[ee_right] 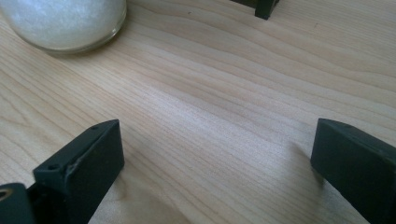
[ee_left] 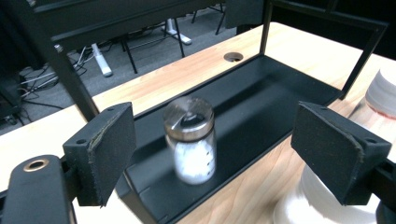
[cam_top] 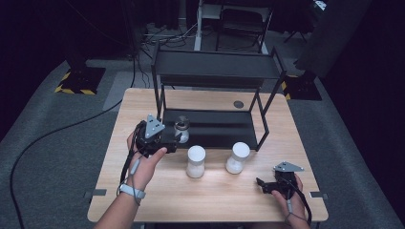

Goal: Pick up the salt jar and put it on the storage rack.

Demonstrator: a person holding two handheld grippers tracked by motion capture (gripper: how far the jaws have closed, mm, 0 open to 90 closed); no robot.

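A small glass jar [cam_top: 182, 130] [ee_left: 190, 141] with a dark metal lid and white contents stands on the front left of the black shelf's bottom tray [cam_top: 224, 129] [ee_left: 261, 93]. My left gripper [cam_top: 173, 138] [ee_left: 224, 149] is open just in front of it, its jaws wide on either side and not touching the jar. Two white-lidded jars [cam_top: 196, 161] [cam_top: 237, 157] stand on the wooden table in front of the tray. My right gripper [cam_top: 261, 185] [ee_right: 210, 172] rests open low over the table at the front right, holding nothing.
The black two-tier metal shelf [cam_top: 217, 67] occupies the table's back half, with posts at its corners. A round cable hole [cam_top: 238, 104] [ee_left: 233, 57] lies behind the tray. The base of a white-filled jar [ee_right: 60, 23] is near my right gripper.
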